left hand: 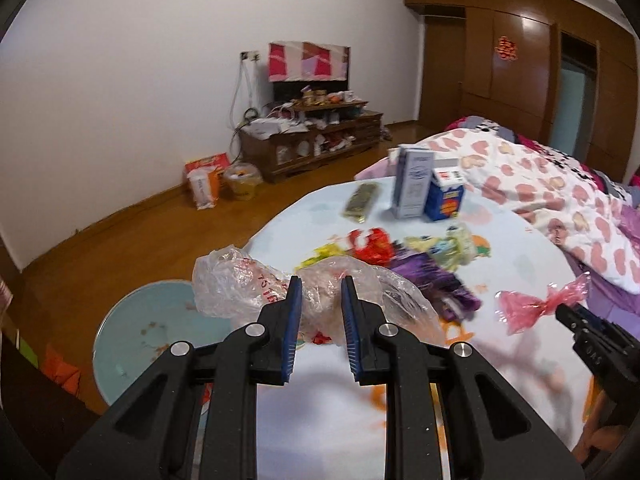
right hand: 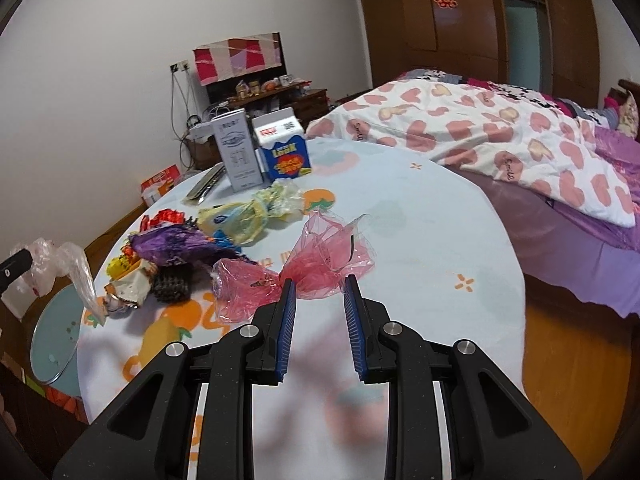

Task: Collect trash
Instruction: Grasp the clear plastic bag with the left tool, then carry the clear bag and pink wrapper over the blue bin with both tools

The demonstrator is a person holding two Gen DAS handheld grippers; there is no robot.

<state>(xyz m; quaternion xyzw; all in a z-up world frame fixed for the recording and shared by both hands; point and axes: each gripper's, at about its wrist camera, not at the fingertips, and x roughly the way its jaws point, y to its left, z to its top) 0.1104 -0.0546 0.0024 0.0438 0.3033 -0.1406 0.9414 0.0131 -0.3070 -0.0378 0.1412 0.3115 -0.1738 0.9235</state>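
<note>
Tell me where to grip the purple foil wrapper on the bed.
Probably the purple crumpled foil wrapper at its puffed middle, gripper coming from above: it lies flat on the printed bedsheet, crowded by the yellow wrapper and red wrapper beside it.

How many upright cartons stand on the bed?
2. A tall grey-white carton stands at the far edge of the sheet, and a shorter blue carton stands just right of it, close beside. Others may be hidden behind them.

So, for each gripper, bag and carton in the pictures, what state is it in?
left gripper: open around clear crumpled plastic bag
right gripper: open, at pink crinkled cellophane wrapper
grey-white tall carton: upright
blue-white gable-top carton: upright
</note>
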